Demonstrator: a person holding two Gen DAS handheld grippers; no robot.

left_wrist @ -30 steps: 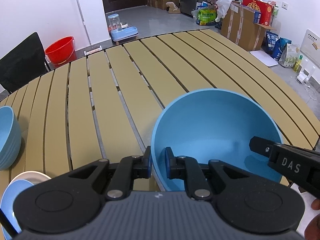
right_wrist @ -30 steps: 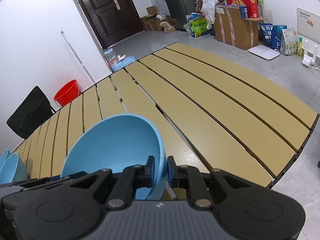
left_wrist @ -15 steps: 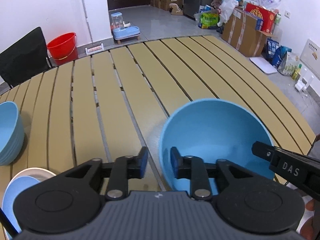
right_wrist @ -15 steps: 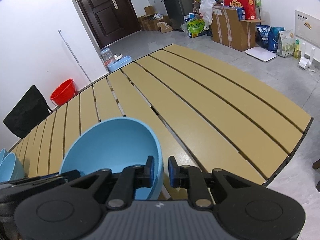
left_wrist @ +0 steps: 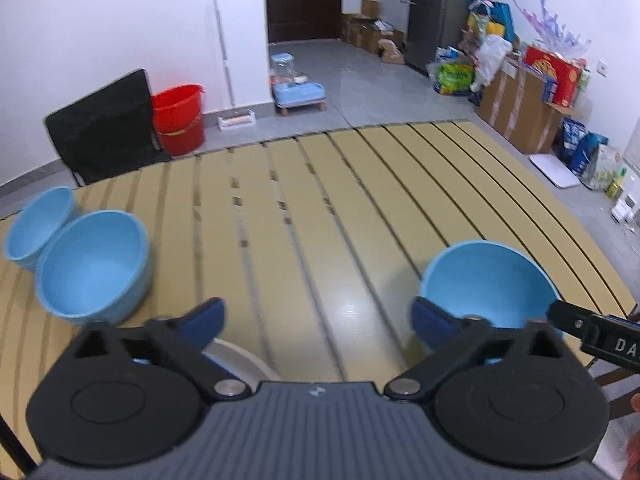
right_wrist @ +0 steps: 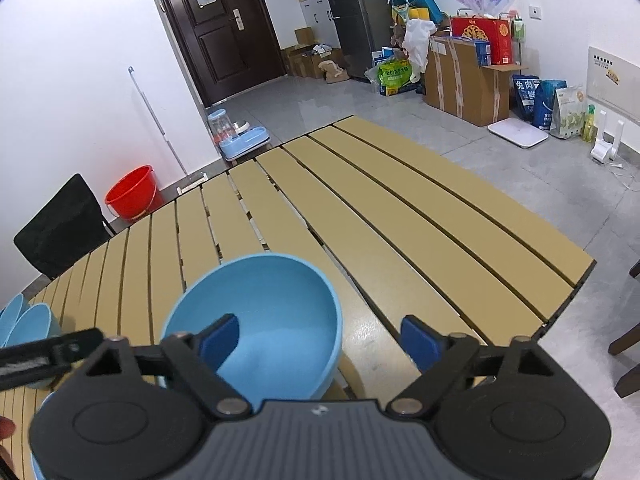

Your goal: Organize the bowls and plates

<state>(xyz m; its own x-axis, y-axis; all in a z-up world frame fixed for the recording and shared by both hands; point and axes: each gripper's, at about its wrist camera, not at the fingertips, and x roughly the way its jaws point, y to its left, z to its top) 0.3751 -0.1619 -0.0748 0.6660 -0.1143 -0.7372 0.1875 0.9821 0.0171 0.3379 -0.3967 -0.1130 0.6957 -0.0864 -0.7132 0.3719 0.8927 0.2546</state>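
Slatted tan table [left_wrist: 320, 208] fills most of both views, slats running away from the cameras w/ dark gaps. One blue bowl [right_wrist: 256, 316] sits upright on it near the right-hand end, free of both tools. Far left, a stack of blue bowls [left_wrist: 92, 268] w/ a second, smaller stack [left_wrist: 38, 222] touching behind it. A pale plate [left_wrist: 240, 360] peeks out under the left tool, mostly hidden.

Left gripper [left_wrist: 316, 316]: jaws have just been opening, now wide apart, nothing btwn them; the bowl is off beside its right finger. Right gripper [right_wrist: 320, 340]: jaws have also just been opening, now spread, one pad over the bowl's inside, the other outside past the rim, neither pressing.

Step looks like release and clear-off. To do it well, IMO: lift both tools straight clear so no pad clips the rim and tips the bowl; it sits near the table end, so no sideways sweep.

Room: white walls, grey tile floor, dark door [right_wrist: 216, 32], black chair [left_wrist: 104, 128], red bucket [left_wrist: 180, 116], boxes and bags piled at right.
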